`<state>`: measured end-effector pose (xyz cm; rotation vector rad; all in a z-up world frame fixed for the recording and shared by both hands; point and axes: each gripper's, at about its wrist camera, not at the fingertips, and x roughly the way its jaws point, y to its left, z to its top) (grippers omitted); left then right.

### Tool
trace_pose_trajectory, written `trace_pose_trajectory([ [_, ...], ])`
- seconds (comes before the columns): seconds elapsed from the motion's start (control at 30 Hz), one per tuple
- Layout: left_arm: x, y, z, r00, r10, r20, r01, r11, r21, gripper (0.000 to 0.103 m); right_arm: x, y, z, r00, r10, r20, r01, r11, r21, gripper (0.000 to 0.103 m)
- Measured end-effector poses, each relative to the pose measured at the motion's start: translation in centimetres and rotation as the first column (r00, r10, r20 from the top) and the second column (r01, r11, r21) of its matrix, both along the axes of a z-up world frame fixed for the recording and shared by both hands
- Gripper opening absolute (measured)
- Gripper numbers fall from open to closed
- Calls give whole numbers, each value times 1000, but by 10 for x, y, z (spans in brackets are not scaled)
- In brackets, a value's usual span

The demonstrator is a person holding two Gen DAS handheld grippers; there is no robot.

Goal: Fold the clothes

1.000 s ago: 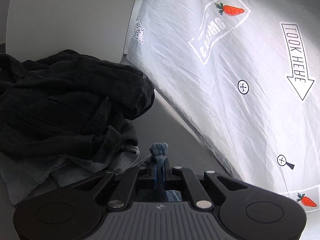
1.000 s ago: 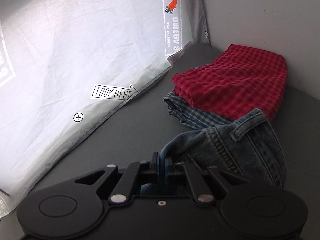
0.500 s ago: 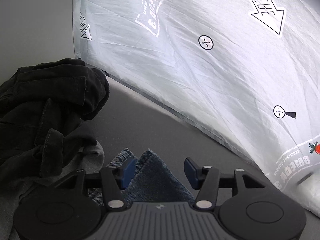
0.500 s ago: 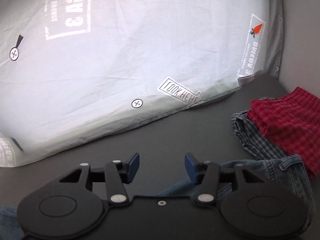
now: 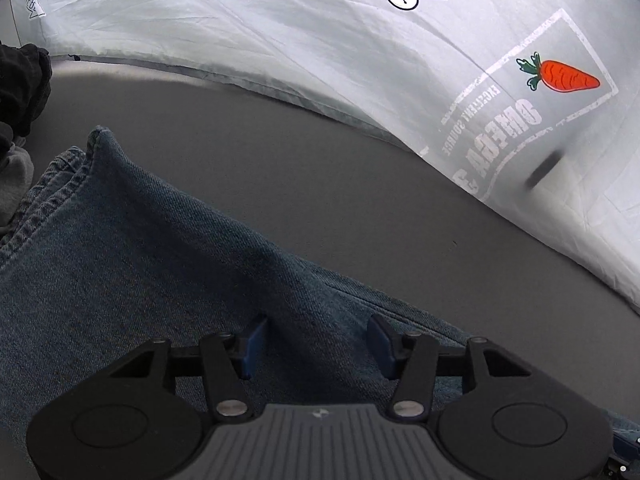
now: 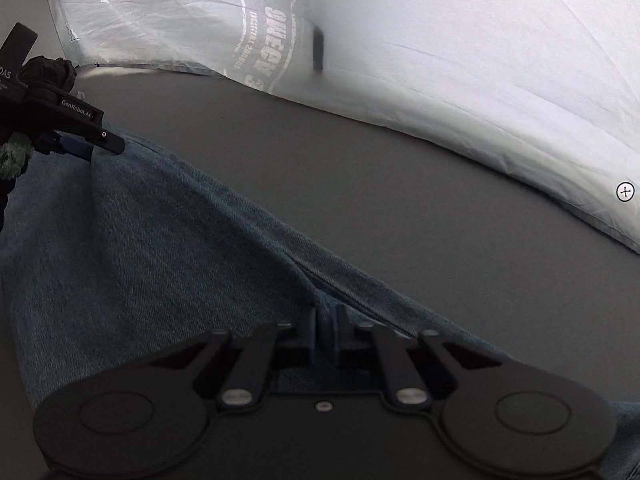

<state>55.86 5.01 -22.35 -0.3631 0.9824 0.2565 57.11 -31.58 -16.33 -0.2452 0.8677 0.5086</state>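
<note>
Blue jeans lie spread on the dark grey table, with a hem corner toward the far left. My left gripper hangs low over a raised ridge of the denim. Its jaws are closing with that ridge between the blue pads, which stand apart from it. In the right wrist view the jeans run diagonally, and my right gripper is shut on a seam fold at their far edge. The left gripper shows at the upper left, held by a black-gloved hand.
A white printed sheet with a carrot logo rises behind the table. A heap of black clothes and a grey garment lie at the far left. Bare table lies between the jeans and the sheet.
Both grippers let go of the jeans and swung sideways along them. The right has shut again on a denim fold. The left stands open over the denim. The red checked stack left view.
</note>
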Motion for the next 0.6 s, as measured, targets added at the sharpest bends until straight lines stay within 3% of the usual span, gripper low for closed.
trace_pose_trajectory([
  [0.03,1,2,0,1000,20,9,-20,1000,-7,20,0,-1,3,999,-26,24,26,1000,17,1],
  [0.07,2,5,1,999,46,5,-46,999,-24,6,0,-3,8,997,-57,48,55,998,38,1],
  [0.13,2,15,4,994,107,26,-105,993,-53,6,2,-7,18,990,-112,81,106,991,77,1],
  [0.2,2,21,9,992,116,50,-115,993,-25,6,7,-6,20,984,-157,83,149,985,92,2],
  [0.3,1,31,10,995,84,51,-83,996,-36,19,15,12,-4,979,-182,96,187,981,-49,8],
  [0.37,-11,39,20,994,94,55,-91,995,-48,42,15,24,-15,977,-168,131,186,973,-137,12],
  [0.43,-35,49,34,989,110,99,-110,994,-6,46,14,29,-13,968,-196,155,222,958,-180,34],
  [0.5,-59,58,45,982,136,128,-143,989,41,54,10,22,-5,952,-254,170,280,949,-148,47],
  [0.6,-98,85,49,965,245,90,-247,969,16,58,-6,5,11,934,-339,118,343,939,-16,47],
])
